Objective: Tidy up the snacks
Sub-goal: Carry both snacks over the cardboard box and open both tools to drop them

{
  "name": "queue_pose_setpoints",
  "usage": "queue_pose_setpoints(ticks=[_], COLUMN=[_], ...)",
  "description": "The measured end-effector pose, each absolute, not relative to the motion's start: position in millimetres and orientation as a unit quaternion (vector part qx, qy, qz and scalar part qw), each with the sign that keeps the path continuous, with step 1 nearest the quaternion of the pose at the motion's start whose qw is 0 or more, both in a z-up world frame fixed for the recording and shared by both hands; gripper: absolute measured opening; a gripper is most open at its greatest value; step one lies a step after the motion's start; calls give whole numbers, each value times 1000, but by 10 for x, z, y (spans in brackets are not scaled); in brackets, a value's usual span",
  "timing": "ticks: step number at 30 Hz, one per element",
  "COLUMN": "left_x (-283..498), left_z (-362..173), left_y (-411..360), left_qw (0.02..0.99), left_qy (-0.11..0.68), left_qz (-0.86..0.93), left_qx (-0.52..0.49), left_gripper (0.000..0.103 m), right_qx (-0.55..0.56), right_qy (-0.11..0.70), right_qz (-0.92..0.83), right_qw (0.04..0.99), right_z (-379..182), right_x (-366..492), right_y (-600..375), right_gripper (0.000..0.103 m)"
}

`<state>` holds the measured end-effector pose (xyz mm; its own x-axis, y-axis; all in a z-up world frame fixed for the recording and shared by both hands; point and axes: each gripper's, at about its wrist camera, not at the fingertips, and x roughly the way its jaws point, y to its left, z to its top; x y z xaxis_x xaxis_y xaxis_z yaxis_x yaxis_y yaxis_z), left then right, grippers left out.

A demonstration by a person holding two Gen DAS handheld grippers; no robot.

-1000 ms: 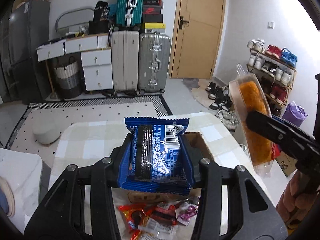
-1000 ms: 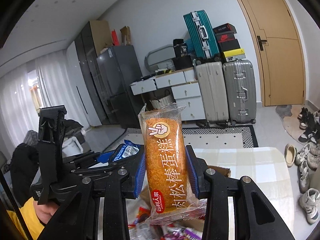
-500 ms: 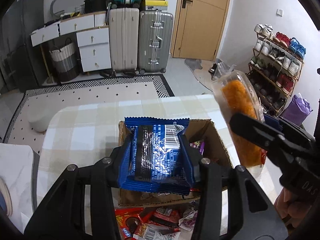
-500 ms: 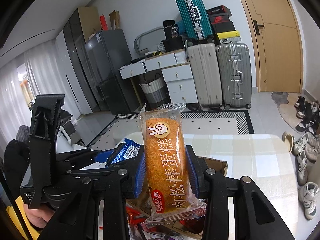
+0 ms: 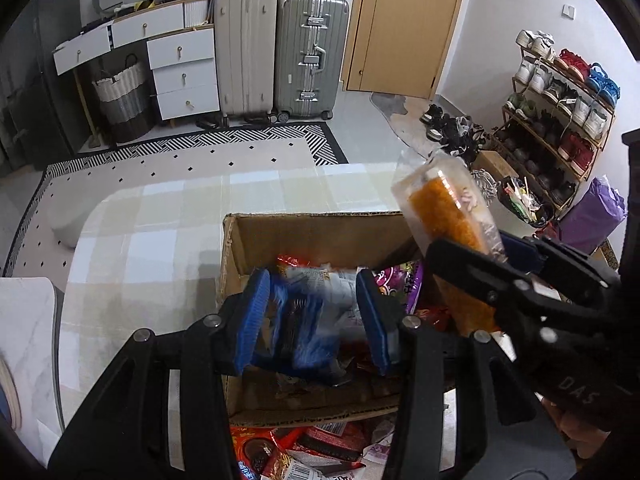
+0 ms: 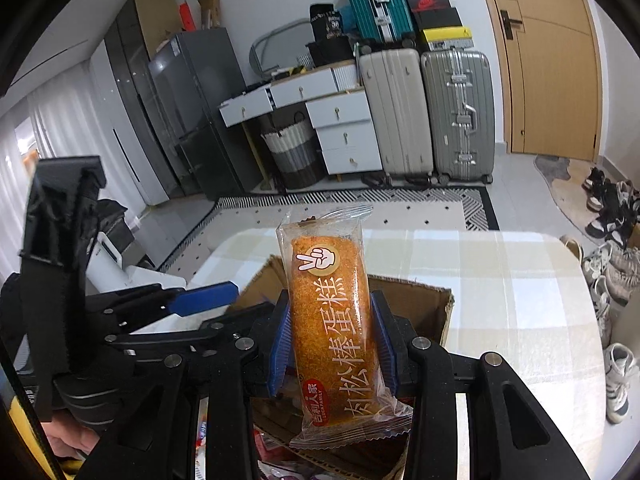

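My left gripper [image 5: 312, 320] is over the open cardboard box [image 5: 308, 232], its jaws spread apart. The blue snack packet [image 5: 304, 320] is blurred between them, low over the box, and I cannot tell whether the pads touch it. Several snack packets [image 5: 396, 284] lie inside the box. My right gripper [image 6: 332, 340] is shut on an orange meat-floss cake roll in a clear wrapper [image 6: 332, 320], held upright above the box [image 6: 416, 300]. The roll [image 5: 448, 236] and the right gripper show at the right of the left wrist view.
The box stands on a table with a checked cloth [image 5: 160, 232]. Loose red snack packets [image 5: 304, 452] lie on the table in front of the box. A shoe rack [image 5: 560, 112] stands to the right, with suitcases [image 5: 276, 48] and drawers behind.
Both grippers moved forward and down over the box. The left jaws have spread and the blue packet sits lower, blurred with motion. The right gripper still holds the cake roll.
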<state>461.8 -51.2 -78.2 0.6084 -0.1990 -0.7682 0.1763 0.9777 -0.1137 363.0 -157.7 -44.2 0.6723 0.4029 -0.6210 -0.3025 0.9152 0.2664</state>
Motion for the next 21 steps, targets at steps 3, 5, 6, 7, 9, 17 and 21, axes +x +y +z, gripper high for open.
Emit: queue_pose_setpoints(ticks=[3, 5, 6, 7, 9, 17, 21], left_x=[4659, 4677, 4669, 4669, 4634, 4131, 4028], left_z=[-883, -927, -927, -928, -925, -756, -689], left_y=[-459, -416, -392, -361, -302, -118, -84], left_qw=[896, 896, 896, 896, 897, 902, 903], left_qy=[432, 433, 433, 433, 431, 421, 422], left_qz=[-101, -100, -99, -98, -98, -86, -80], left_qx=[-16, -21, -23, -24, -26, -34, -30], left_gripper=[42, 42, 43, 43, 43, 55, 55], right_qx=[70, 71, 72, 71, 72, 57, 52], right_qy=[368, 376, 380, 383, 388, 411, 405], right_qz=[191, 191, 191, 191, 190, 185, 184], right_qw=[907, 904, 902, 901, 899, 891, 894], right_z=[-539, -594, -625, -652, -696, -787, -741], right_x=[3701, 3722, 3742, 3743, 3771, 3753, 3706], right_y=[-1560, -1546, -1538, -1538, -1534, -1478, -1500], right_gripper=[38, 38, 38, 38, 38, 40, 40])
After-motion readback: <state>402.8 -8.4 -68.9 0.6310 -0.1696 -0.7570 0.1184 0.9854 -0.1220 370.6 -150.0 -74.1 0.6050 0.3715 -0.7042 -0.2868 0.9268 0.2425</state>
